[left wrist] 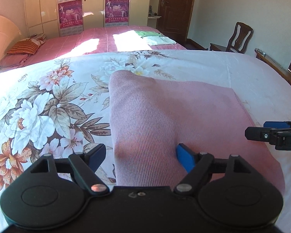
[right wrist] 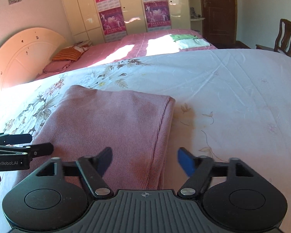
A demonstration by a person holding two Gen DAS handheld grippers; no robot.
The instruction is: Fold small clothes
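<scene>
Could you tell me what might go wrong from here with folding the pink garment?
1. Both the left gripper and right gripper are open astride opposite edges of the folded pink ribbed knit garment; closing could pinch the floral bedsheet too.
2. Grabbing only the top layer at the stacked right edge may undo the fold.

Your left gripper (left wrist: 140, 158) body hides the near edge of the pink garment (left wrist: 164, 116); same under your right gripper (right wrist: 144, 162) in its view. Right gripper's left finger (right wrist: 104, 161) is motion-blurred. The chair (left wrist: 240, 38) is partly hidden behind the bed (left wrist: 223, 66). Wardrobe posters (left wrist: 70, 13): text too small to read. Shelf items (left wrist: 152, 11) can't be identified.
</scene>
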